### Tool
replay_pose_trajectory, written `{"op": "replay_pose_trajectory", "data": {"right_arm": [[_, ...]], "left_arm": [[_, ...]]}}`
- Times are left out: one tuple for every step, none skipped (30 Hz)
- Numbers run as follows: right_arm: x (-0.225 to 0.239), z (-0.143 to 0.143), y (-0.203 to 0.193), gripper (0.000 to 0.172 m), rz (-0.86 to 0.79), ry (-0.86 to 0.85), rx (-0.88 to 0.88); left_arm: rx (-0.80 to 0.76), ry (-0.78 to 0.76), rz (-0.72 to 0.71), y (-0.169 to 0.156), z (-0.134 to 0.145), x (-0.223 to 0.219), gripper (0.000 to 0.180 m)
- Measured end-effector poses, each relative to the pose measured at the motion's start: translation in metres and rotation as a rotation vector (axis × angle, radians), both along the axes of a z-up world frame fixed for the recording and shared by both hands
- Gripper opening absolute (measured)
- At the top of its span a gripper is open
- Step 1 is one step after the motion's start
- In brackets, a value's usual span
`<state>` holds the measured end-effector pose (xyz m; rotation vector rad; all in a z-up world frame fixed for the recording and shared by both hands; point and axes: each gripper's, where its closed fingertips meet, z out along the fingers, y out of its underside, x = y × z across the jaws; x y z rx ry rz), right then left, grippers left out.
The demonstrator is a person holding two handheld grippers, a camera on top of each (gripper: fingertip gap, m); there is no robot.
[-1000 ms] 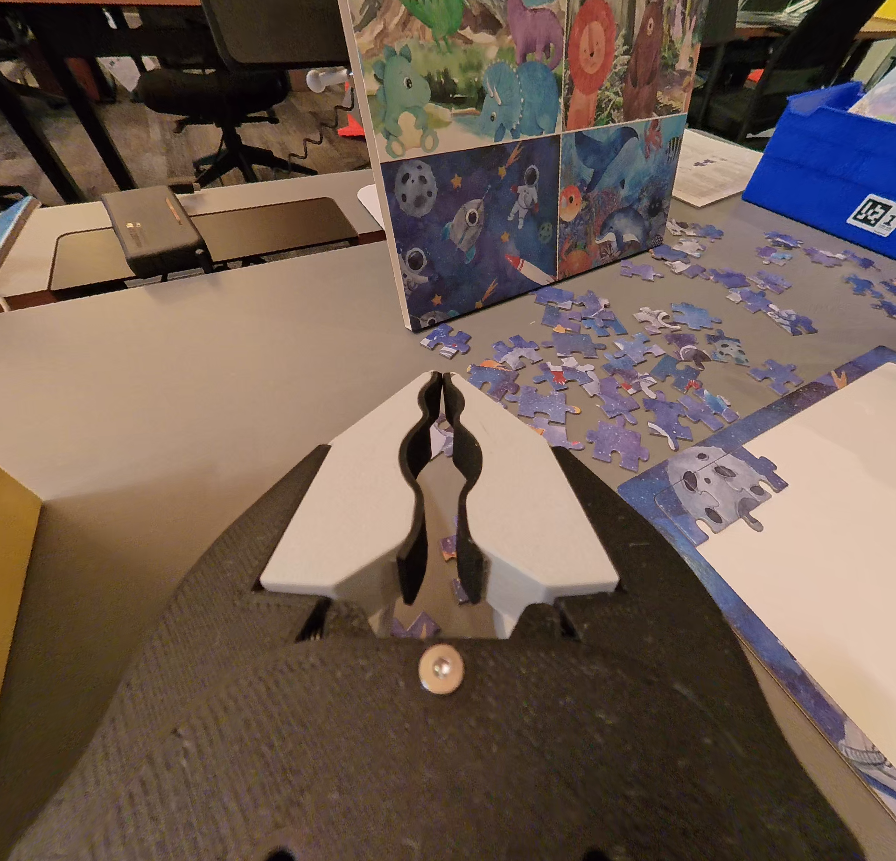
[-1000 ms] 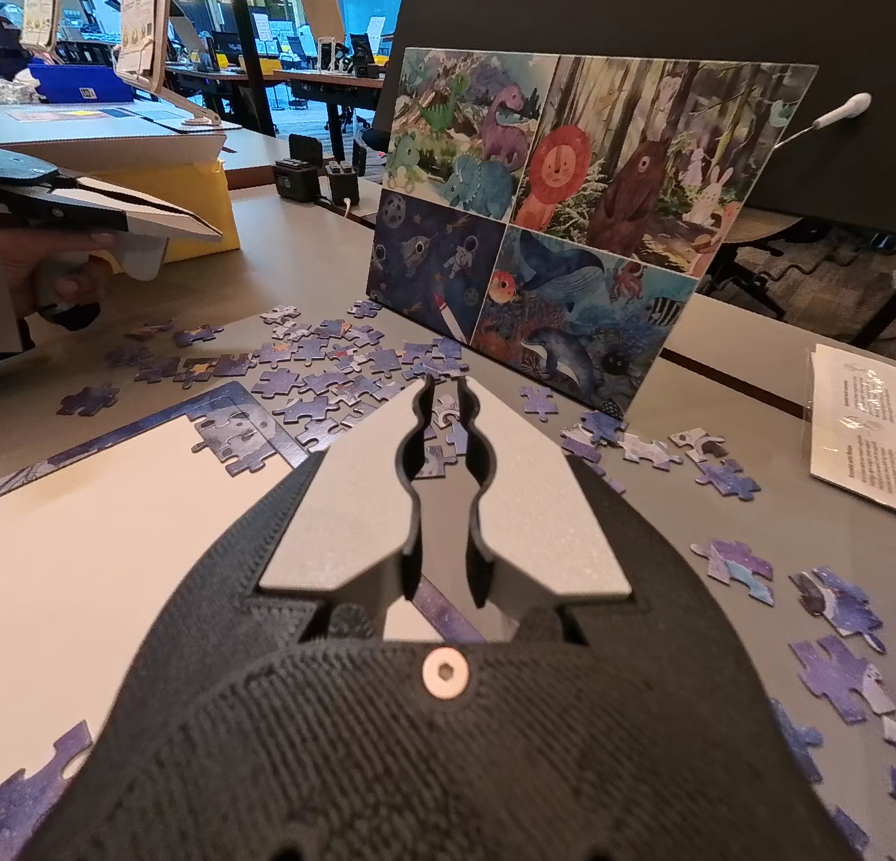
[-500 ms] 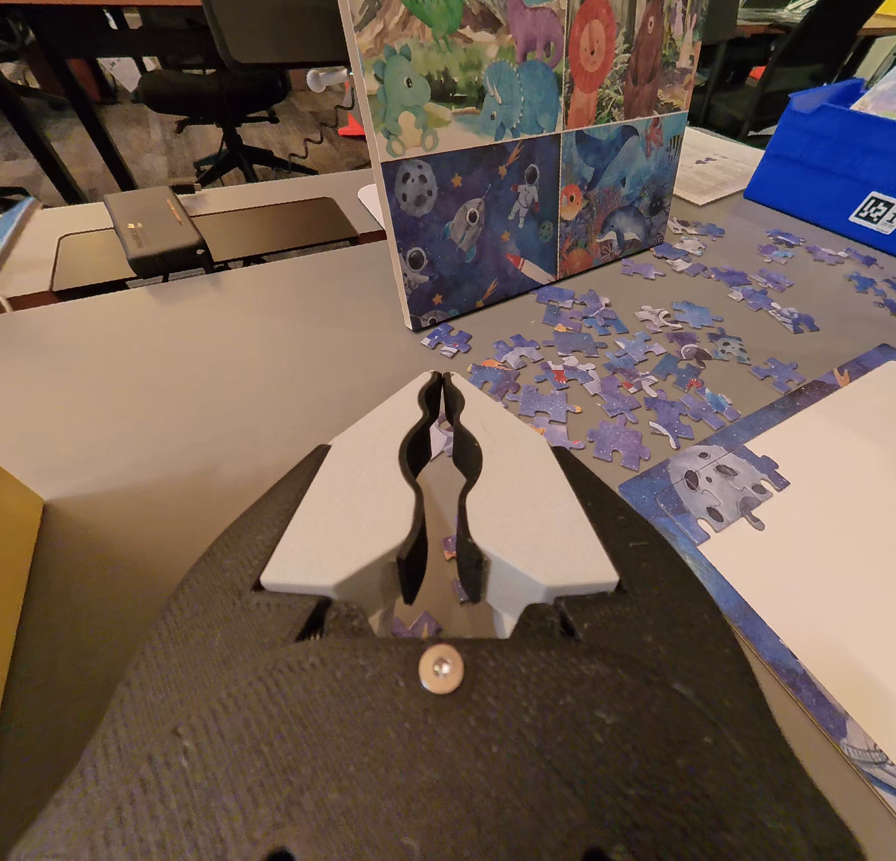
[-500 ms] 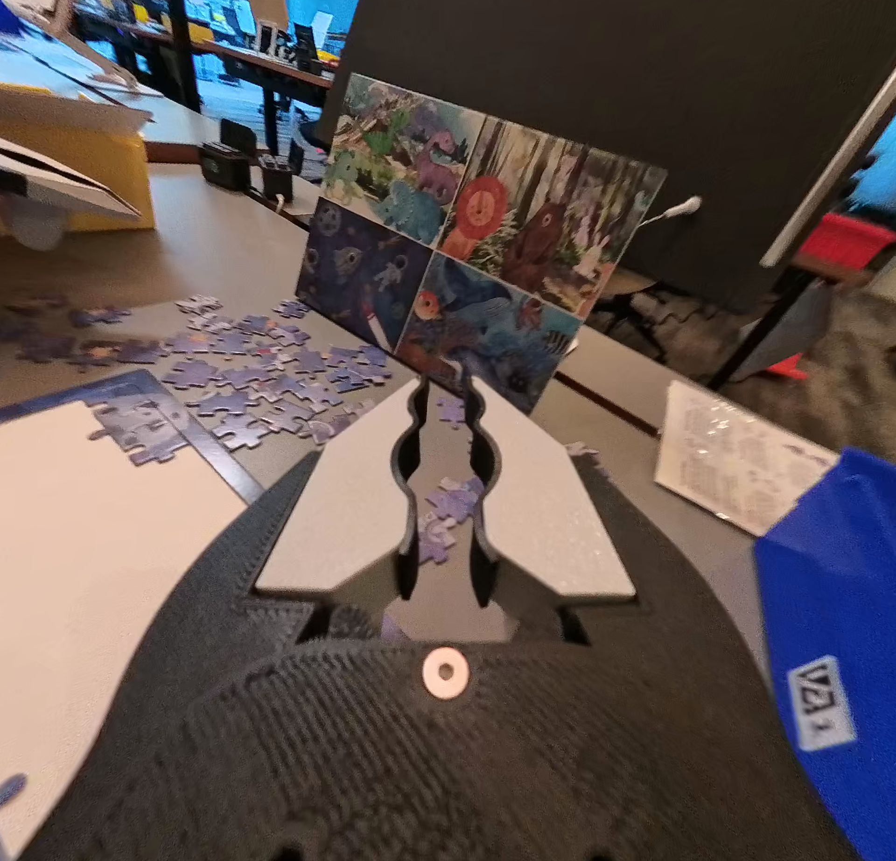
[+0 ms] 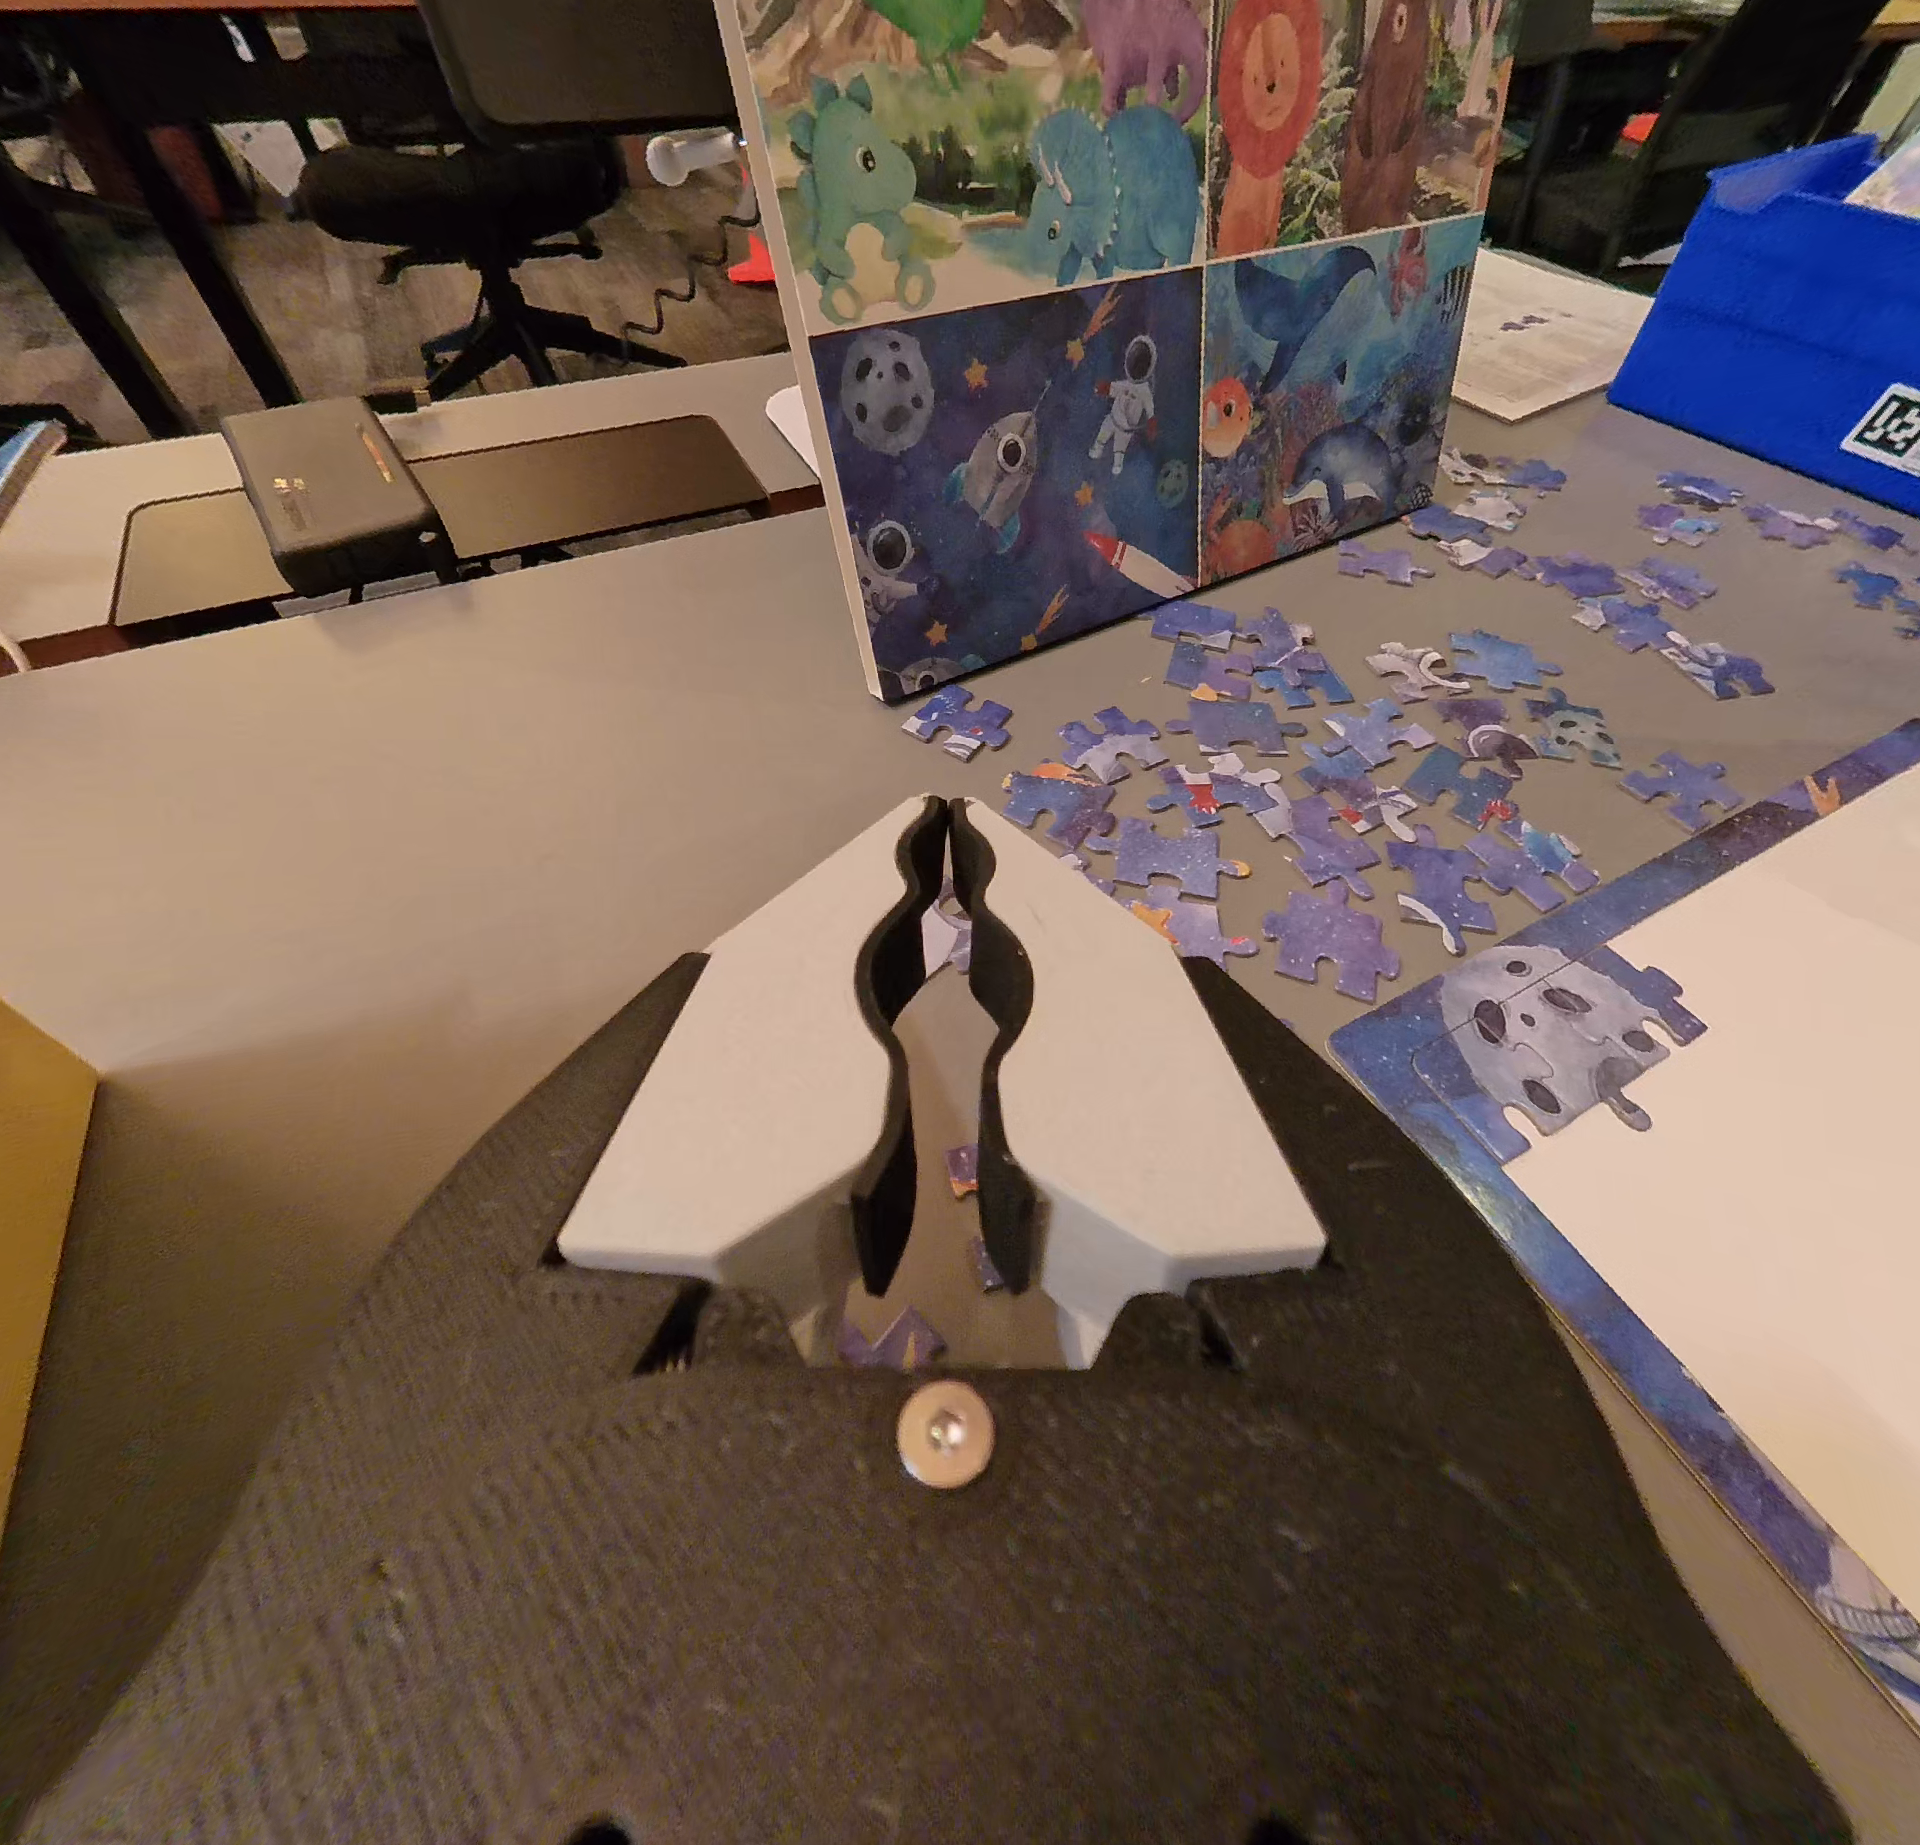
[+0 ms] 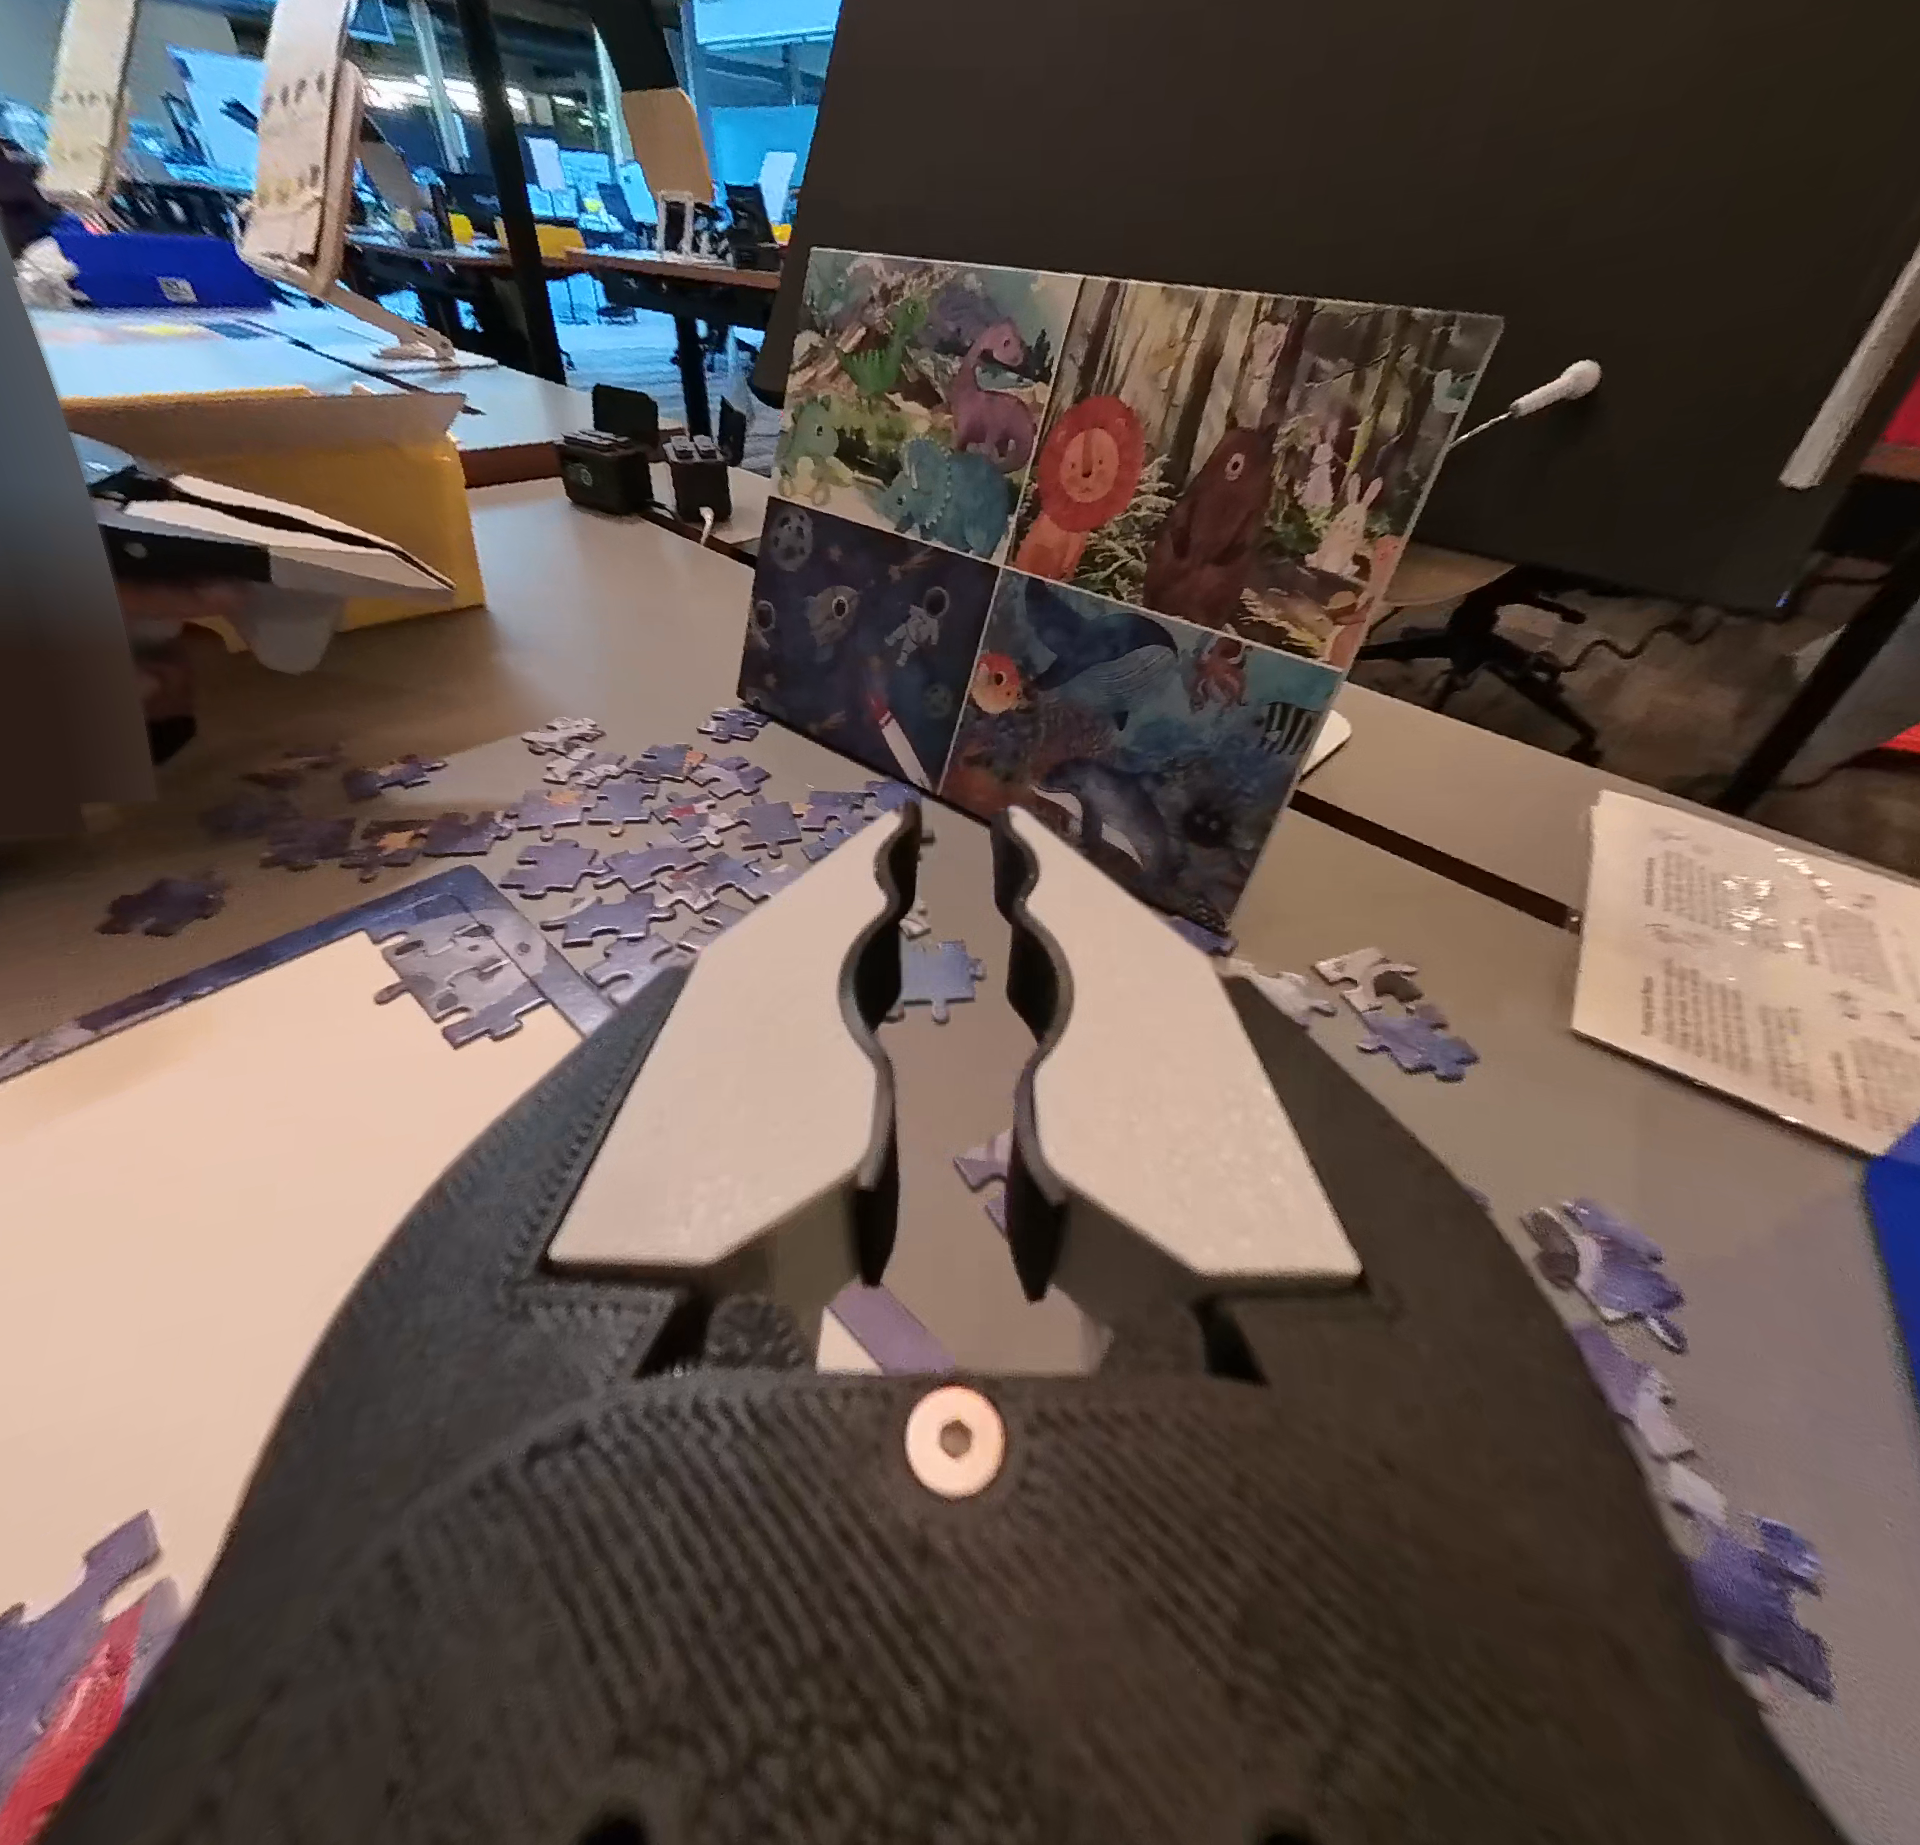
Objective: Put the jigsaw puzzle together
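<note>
Both tools hover over the loose puzzle pieces, neither carrying one.

My right tool (image 6: 954, 824) stands slightly parted with nothing between its tips, just above a blue piece (image 6: 938, 974) on the grey worktop (image 6: 1455, 1120), in front of the upright picture board (image 6: 1091, 569). My left tool (image 5: 948, 808) has its tips pressed together on nothing, beside the scatter of pieces (image 5: 1340, 787). The puzzle tray (image 5: 1662, 1120), with a corner cluster (image 5: 1548, 1037) fitted, lies between them. I judge this a moment of selecting a piece.
</note>
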<state>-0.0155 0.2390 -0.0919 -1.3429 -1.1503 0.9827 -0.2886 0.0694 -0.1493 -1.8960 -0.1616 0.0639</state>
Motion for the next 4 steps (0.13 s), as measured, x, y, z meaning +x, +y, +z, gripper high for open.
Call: {"op": "replay_pose_trajectory", "data": {"right_arm": [[0.0, 0.0007, -0.0005, 0.012, 0.006, 0.01, -0.016], [0.0002, 0.0015, -0.0009, 0.012, 0.012, 0.019, -0.031], [0.0004, 0.0021, -0.0009, 0.012, 0.017, 0.029, -0.046], [0.0005, 0.0027, -0.0009, 0.012, 0.022, 0.038, -0.061]], "left_arm": [[0.0, -0.001, 0.0, -0.0001, 0.0, 0.0, 0.0], [0.0, -0.002, 0.0, -0.0001, 0.0, -0.0001, 0.0], [0.001, -0.002, 0.0, 0.0, 0.0002, -0.0001, 0.0], [0.002, -0.002, 0.0, 0.0, 0.0003, 0.0, 0.0]]}}
